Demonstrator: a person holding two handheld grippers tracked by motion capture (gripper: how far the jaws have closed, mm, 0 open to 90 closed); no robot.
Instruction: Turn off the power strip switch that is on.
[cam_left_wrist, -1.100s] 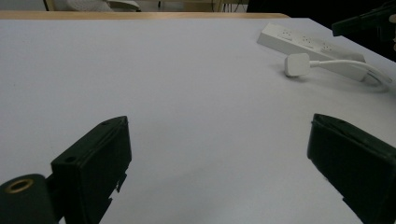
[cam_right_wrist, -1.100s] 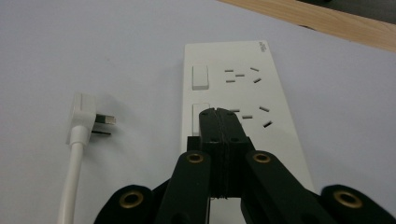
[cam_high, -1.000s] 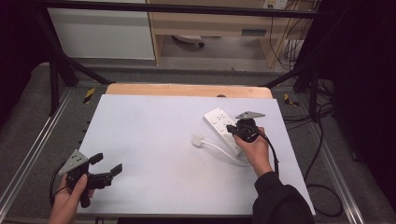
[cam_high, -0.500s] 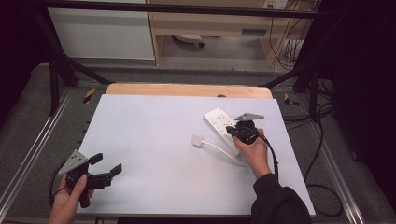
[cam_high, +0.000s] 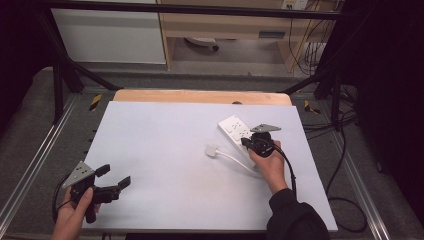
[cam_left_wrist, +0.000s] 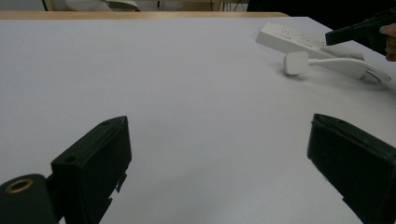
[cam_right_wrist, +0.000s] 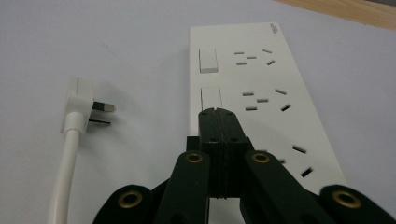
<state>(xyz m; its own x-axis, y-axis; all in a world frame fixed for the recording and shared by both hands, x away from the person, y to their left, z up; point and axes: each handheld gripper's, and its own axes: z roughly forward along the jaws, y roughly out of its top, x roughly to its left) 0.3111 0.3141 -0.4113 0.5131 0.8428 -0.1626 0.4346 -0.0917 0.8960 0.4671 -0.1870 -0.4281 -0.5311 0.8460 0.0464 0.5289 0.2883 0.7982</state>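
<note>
Over the power strip (cam_right_wrist: 261, 88), at the worktop's (cam_high: 165, 145) right, the right gripper (cam_right_wrist: 218, 112) has its jaws pressed together, tips at the second switch (cam_right_wrist: 210, 99); pressing it looks like the step in hand, needing a short downward push. Beside the strip lies its plug (cam_right_wrist: 79, 105). Far from it, the left gripper (cam_high: 114, 177) gapes wide, empty.

A white table sheet (cam_high: 165, 150) covers a wooden tabletop (cam_high: 200, 96); grey floor (cam_high: 30, 125) surrounds it.

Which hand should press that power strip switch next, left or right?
Right. Its shut tool sits at a switch on the power strip; the left tool is open, far across the table.
</note>
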